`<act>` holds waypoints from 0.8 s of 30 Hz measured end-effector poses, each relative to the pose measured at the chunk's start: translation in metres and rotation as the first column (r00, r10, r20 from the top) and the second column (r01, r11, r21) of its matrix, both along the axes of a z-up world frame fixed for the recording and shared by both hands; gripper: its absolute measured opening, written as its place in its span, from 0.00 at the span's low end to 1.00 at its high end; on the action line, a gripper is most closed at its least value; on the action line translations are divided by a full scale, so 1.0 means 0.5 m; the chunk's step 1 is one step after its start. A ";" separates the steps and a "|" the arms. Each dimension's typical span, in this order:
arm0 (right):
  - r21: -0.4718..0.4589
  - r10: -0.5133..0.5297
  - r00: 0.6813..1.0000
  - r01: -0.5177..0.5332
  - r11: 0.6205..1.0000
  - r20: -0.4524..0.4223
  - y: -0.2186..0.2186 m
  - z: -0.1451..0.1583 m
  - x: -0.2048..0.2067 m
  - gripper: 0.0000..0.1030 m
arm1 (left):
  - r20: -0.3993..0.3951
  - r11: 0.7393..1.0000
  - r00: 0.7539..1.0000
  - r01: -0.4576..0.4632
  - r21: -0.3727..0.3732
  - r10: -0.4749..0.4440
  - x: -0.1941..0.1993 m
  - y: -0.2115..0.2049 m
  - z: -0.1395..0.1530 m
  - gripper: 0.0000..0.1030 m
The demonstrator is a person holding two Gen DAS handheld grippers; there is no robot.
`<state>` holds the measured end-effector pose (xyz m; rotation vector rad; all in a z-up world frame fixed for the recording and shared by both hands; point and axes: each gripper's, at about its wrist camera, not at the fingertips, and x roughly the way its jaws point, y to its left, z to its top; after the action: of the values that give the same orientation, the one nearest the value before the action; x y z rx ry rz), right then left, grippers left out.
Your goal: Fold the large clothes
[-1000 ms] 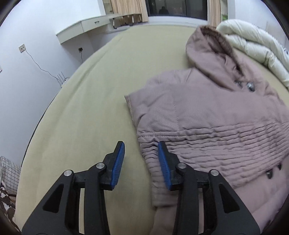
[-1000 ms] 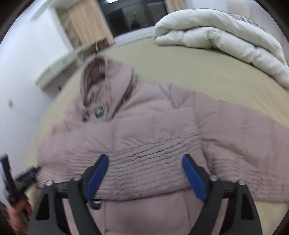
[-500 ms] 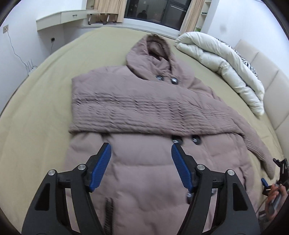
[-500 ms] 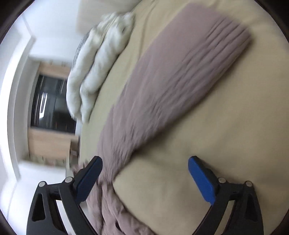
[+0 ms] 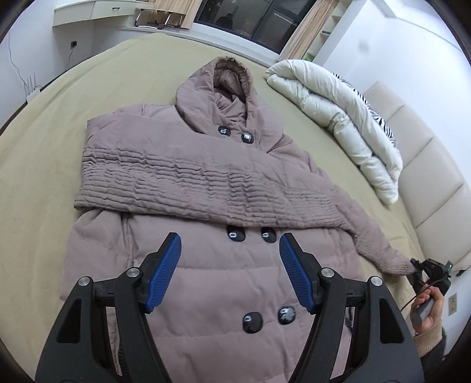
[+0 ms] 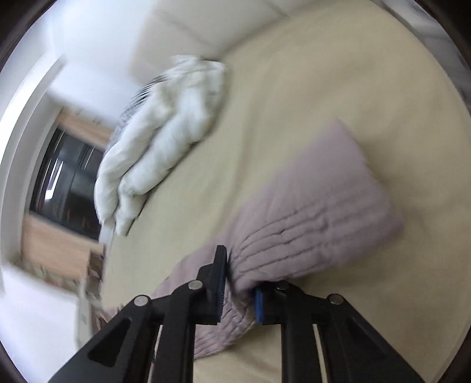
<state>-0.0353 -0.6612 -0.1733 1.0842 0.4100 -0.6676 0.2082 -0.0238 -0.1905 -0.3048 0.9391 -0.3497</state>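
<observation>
A mauve hooded padded coat (image 5: 206, 282) lies front up on the bed, hood at the far end. Its left sleeve (image 5: 164, 179) is folded across the chest. Its right sleeve (image 5: 379, 244) stretches out to the right. My left gripper (image 5: 231, 271) is open and empty, hovering above the coat's lower front near the dark buttons. My right gripper (image 6: 240, 290) is shut on the right sleeve's ribbed cuff (image 6: 309, 235); it also shows at the right edge of the left wrist view (image 5: 424, 268), held by a hand.
The bed has a beige sheet (image 5: 50, 141). A folded white duvet (image 5: 338, 115) lies at the far right by the padded headboard (image 5: 435, 188); it also shows in the right wrist view (image 6: 164, 138). A white desk (image 5: 88, 11) and a dark window stand beyond the bed.
My right gripper has closed on the right sleeve's cuff; it was wide open before. My left gripper has swung from the coat's left edge to above its lower front.
</observation>
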 end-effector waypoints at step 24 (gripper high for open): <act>-0.596 0.497 0.507 -0.802 -0.026 -0.704 0.868 -0.009 0.405 0.13 | -0.315 0.817 0.947 -0.131 -0.561 -0.065 0.141 0.101 -0.079 0.85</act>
<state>0.1671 -0.2272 -0.1775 -0.4332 0.6462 -0.0243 0.2786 0.0269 -0.2302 -0.9648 1.1329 -0.5644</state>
